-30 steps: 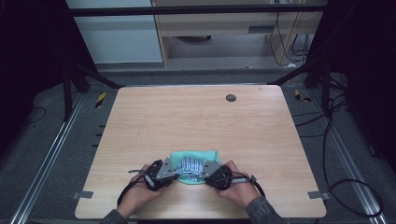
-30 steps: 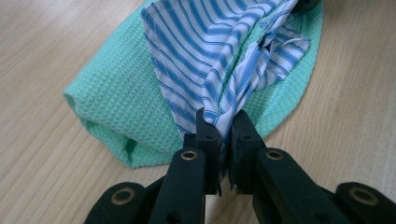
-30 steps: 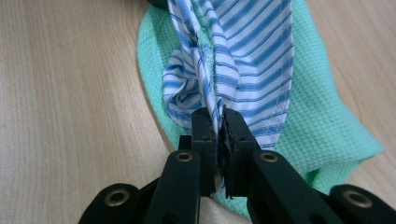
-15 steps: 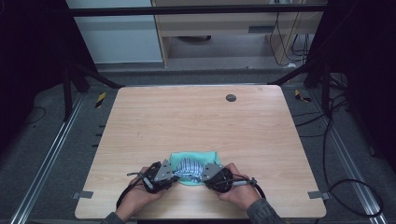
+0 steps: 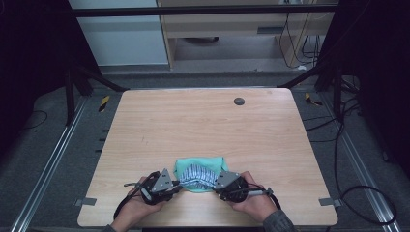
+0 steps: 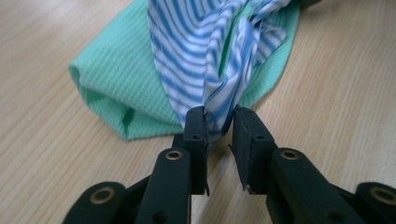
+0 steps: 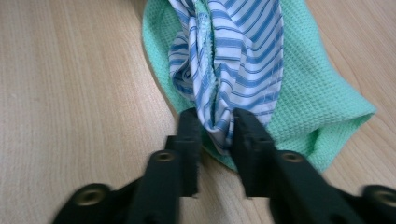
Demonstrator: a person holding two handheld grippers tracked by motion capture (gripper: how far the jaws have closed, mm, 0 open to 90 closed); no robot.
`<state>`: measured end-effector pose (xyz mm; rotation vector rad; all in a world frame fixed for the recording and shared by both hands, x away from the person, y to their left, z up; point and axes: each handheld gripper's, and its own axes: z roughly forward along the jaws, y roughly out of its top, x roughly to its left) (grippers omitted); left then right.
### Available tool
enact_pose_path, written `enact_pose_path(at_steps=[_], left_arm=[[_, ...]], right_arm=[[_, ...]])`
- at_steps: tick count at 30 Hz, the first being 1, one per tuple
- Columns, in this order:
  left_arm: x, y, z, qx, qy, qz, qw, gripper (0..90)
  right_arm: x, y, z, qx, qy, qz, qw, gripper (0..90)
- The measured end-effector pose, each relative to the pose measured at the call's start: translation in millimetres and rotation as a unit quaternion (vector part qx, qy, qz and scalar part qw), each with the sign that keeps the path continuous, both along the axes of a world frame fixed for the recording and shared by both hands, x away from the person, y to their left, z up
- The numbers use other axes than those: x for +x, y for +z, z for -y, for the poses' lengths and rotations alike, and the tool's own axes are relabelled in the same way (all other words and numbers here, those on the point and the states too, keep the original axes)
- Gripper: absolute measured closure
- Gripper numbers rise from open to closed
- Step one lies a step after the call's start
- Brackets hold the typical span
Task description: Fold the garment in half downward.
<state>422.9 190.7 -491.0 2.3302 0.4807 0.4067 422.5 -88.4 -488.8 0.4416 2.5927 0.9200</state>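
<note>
A blue-and-white striped cloth lies bunched on a mint green waffle cloth near the table's front edge. My left gripper holds the striped cloth's left end and my right gripper its right end. In the left gripper view the jaws pinch a gathered fold of striped cloth, with the green cloth beneath. The right gripper likewise pinches a fold of striped cloth over the green cloth. Both pairs of jaws have just been opening slightly, the cloth still between them.
The wooden table stretches bare beyond the cloths, with a small dark round disc near its far edge. A person's hands come in from the bottom. Cables trail off the right side of the table.
</note>
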Motion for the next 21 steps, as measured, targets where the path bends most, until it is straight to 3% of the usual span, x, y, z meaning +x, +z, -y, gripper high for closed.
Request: enact_pose_path(at_steps=[2,6,12,13,14,16,18,21], left_arm=[[0.3,-0.5,0.1,-0.007,0.005,0.0,1.0,81.5],[-0.5,1.8,-1.5,0.0,0.004,-0.001,1.0,78.7],[-4.4,3.3,-17.3,-0.006,0.03,-0.007,0.9995,64.4],[-4.7,4.2,-19.9,-0.007,0.036,-0.006,0.9993,53.3],[-4.7,5.5,-23.2,-0.005,0.044,-0.006,0.999,53.3],[-2.9,8.0,-30.7,0.0,0.066,0.0,0.9978,37.9],[3.1,9.9,-40.4,-0.003,0.092,0.004,0.9958,33.2],[16.0,11.5,-56.5,-0.015,0.141,0.002,0.99,20.1]], right_arm=[[-0.5,0.4,1.4,0.006,-0.002,0.002,1.0,76.4],[-0.7,0.6,2.9,0.007,-0.01,0.0,0.9999,68.8],[-0.3,1.3,21.0,0.006,-0.042,-0.003,0.9991,51.7],[1.0,2.0,30.4,0.011,-0.062,-0.007,0.998,43.5],[1.0,2.0,30.4,0.011,-0.062,-0.007,0.998,43.5],[3.2,1.4,44.8,0.015,-0.091,-0.001,0.9958,30.2],[5.0,1.0,49.7,0.017,-0.105,0.003,0.9943,26.5],[12.2,0.4,65.2,0.026,-0.152,0.005,0.988,20.6]])
